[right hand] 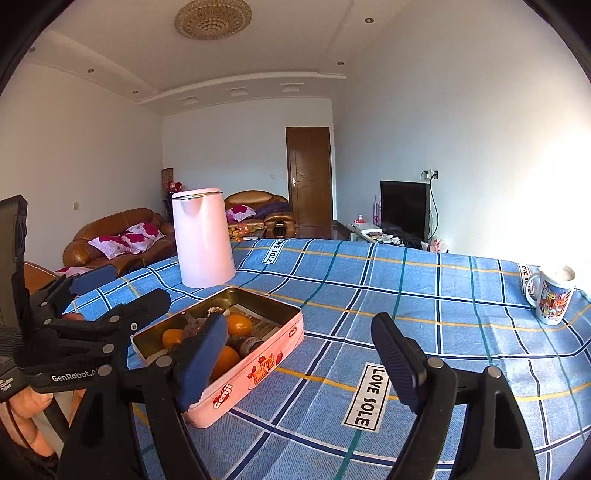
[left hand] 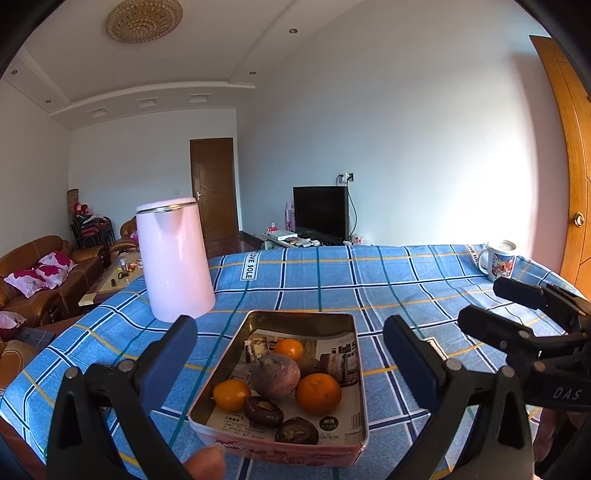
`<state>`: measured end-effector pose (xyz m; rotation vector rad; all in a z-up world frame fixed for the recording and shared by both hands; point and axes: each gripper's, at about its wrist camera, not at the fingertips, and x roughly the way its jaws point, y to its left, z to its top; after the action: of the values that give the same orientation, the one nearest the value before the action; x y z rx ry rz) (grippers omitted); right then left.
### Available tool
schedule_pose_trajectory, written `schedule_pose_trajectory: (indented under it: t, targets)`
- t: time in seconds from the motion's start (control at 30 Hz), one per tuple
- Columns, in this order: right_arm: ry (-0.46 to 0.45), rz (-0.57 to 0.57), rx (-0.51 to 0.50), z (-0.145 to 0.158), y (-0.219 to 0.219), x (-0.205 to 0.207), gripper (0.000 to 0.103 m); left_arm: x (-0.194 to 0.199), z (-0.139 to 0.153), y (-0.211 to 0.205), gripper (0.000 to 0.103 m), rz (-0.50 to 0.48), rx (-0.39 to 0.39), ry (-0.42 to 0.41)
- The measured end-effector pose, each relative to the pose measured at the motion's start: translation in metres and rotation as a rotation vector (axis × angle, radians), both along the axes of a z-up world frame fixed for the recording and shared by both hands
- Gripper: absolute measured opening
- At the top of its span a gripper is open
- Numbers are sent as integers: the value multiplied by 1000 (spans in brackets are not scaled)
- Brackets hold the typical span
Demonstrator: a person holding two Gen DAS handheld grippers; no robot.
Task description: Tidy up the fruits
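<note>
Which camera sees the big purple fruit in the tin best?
The left wrist view: the purple fruit lies unblocked in the tin. In the right wrist view a gripper finger hides most of it.

White walls (left hand: 406, 129) and a stepped white ceiling with a round beaded ceiling lamp (left hand: 144, 20) at upper left. A dark brown door (left hand: 213, 188) stands at centre, a black television (left hand: 320, 212) on a low stand to its right. Brown leather sofas (left hand: 33, 273) with pink-flowered cushions (left hand: 40, 273) fill the left edge. Warm daylight washes the right wall beside an orange wooden door (left hand: 569, 166).
</note>
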<state>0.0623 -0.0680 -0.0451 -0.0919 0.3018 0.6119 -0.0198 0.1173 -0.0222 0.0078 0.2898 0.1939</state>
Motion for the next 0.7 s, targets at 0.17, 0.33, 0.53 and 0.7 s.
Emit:
schedule_pose_trajectory:
  t: [0.17,0.33,0.53,0.7]
  targets:
    - [-7,-5,4,-1,-3,-2,83,-3,3,-1,103,-9,-3,-30]
    - [1,-7,7,-5,-6,-2,83,-4,4,2,103,28,-6,-53]
    - [-5,-3,15,-6,-5,-5,83,-7,4,8,103,80,-4,-68]
    - [-1,1,14,-9,-5,-6,83,-4,2,10,103,116,5,-50]
